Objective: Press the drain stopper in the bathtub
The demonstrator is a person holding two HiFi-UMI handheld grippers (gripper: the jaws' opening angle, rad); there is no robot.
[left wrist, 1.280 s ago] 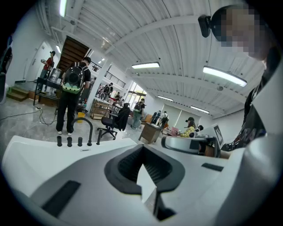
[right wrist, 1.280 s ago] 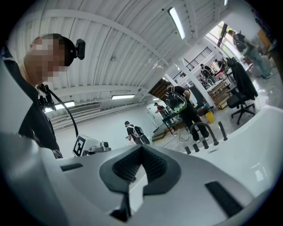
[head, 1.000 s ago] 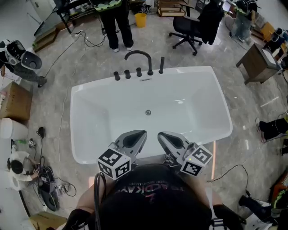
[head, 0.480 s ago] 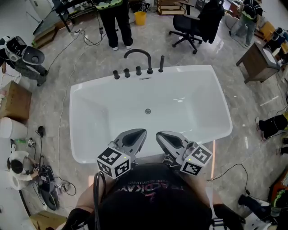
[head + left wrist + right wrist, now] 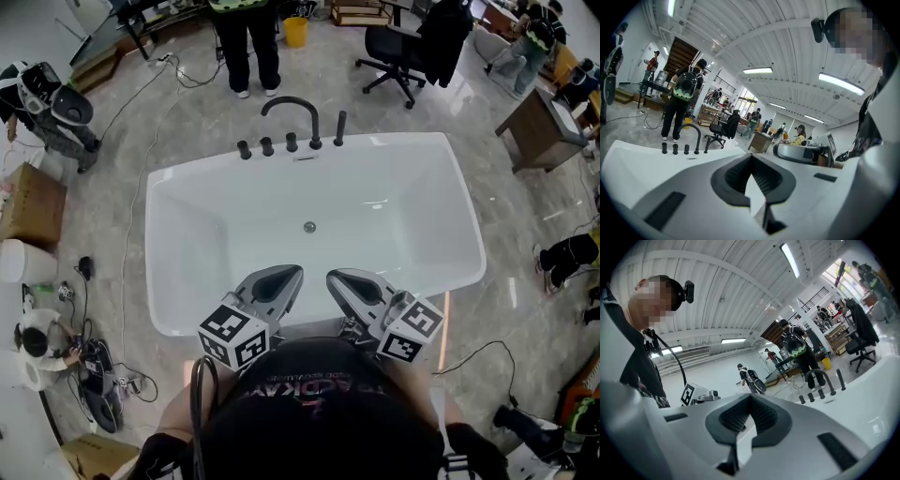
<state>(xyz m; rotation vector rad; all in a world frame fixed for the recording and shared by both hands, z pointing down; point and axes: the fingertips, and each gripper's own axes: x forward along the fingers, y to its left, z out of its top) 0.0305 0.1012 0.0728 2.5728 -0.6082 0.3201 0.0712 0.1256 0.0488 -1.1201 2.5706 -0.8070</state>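
Drain stopper (image 5: 309,226), a small round metal disc, sits on the floor of the white bathtub (image 5: 178,319), a little toward the faucet end, with bare white basin all round it. Both claws are held side by side just above the tub's near rim, close to the person's chest, noses pointed across the basin toward the faucet and well apart from the stopper. The left claw (image 5: 292,273) angles slightly rightward and the right claw (image 5: 336,277) slightly leftward, so their tips lie near each other without touching. Each carries its marker cube (image 5: 234,337) at the back, over the near rim. In the left gripper view the left claw's jaws meet at the tips with nothing between them. The right gripper view shows the right claw the same, tips together and empty. From the broad flat rim the tub walls slope inward to the floor, and the near wall and the floor between the claws and the stopper lie open. The far rim carries a curved black faucet (image 5: 292,108), three short black knobs (image 5: 267,147) and a taller black handle (image 5: 339,127). Beyond it a person (image 5: 248,42) stands on the grey floor near a black office chair (image 5: 398,47). A cardboard box (image 5: 28,206) lies well off to the left, and cables (image 5: 127,281) run along the tub's left side.
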